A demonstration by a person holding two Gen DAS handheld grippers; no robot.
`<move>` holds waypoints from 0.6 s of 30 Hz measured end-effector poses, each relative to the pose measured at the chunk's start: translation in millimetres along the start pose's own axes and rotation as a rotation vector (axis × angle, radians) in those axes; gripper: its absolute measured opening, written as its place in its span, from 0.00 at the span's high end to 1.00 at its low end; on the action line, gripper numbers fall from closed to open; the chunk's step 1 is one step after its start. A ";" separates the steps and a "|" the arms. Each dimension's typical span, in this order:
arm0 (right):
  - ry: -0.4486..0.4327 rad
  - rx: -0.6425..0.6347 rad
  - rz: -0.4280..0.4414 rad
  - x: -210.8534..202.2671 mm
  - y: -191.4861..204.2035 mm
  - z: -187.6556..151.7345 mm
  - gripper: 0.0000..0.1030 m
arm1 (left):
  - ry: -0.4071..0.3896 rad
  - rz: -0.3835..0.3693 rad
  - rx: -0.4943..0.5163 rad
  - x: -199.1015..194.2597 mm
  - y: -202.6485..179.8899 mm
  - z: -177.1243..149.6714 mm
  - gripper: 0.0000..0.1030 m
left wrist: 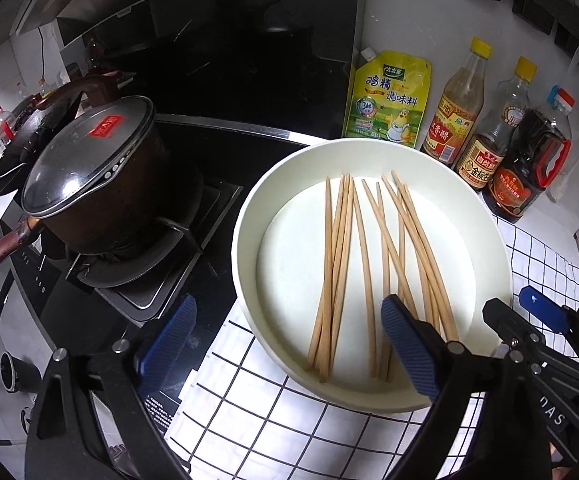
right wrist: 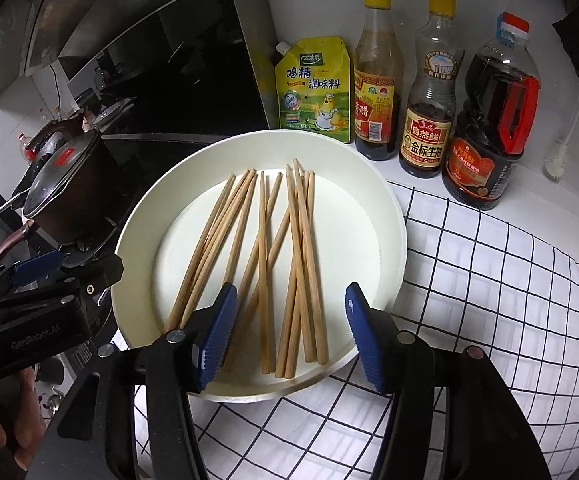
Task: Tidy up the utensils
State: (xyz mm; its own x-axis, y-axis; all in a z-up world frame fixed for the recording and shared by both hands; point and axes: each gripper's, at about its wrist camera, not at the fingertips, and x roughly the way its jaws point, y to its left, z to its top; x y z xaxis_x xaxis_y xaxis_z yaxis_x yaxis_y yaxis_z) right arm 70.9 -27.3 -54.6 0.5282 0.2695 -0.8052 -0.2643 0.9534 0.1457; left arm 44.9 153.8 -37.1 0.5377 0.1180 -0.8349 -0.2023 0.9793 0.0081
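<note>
Both tools gaping and empty above white bowl (right wrist: 385,216), chopsticks (right wrist: 265,248) loose inside, bottles (right wrist: 425,120) beyond rim

We see sharp, evenly lit centres, glare on the pot lid (left wrist: 89,156), dark stove side, fisheye-bent edges with black corners.

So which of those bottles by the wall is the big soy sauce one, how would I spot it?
Start at the round white dish holding the chopsticks; behind it a yellow pouch and three bottles line the white wall. The soy sauce jug is at the right end. Unlike the two slim yellow-capped bottles, it is squat and dark, with a red handle.
</note>
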 end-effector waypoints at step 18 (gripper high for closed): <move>-0.018 -0.010 0.006 -17.5 2.6 -1.6 0.40 | -0.025 0.014 -0.013 -18.5 -1.7 -1.6 0.08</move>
State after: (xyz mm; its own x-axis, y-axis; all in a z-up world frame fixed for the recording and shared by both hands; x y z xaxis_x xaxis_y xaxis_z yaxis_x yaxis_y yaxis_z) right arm 59.7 -29.8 -41.0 0.5408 0.2780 -0.7939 -0.2760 0.9502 0.1448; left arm 34.0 149.7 -22.5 0.5549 0.1358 -0.8207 -0.2202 0.9754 0.0125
